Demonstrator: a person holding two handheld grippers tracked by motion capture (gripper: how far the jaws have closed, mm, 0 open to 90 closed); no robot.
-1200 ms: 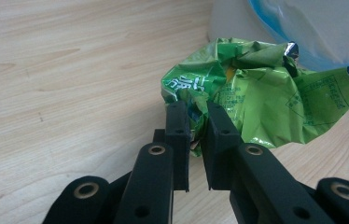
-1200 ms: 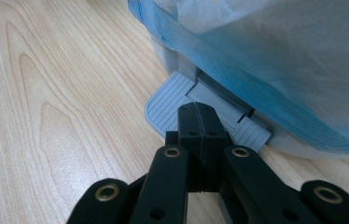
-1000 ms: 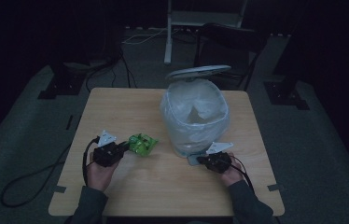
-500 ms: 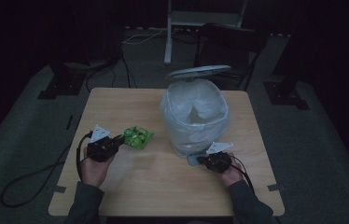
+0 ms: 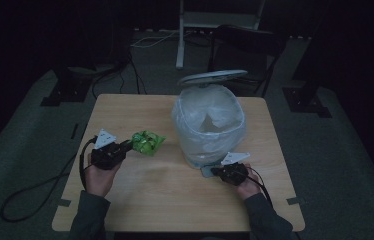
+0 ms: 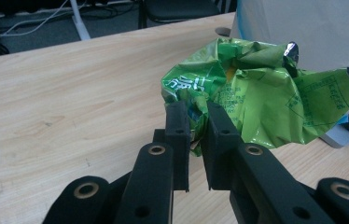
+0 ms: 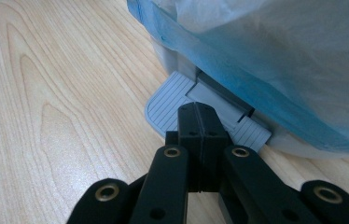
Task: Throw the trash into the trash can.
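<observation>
On the wooden table, my left gripper pinches the crumpled green wrapper just beside the lined pedal bin, whose lid stands raised; my right gripper, jaws pressed together and empty, rests on the bin's grey pedal.

Dark grey sleeves. Left hand-held gripper and right hand-held gripper: black, chunky, with brass-ringed screw holes, a pale three-cornered plate on top, black trailing cables.

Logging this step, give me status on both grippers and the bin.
Left gripper shut on green wrapper, beside bin. Right gripper shut, pressing pedal. Lid up, bin open. Nothing between wrapper and bin.
</observation>
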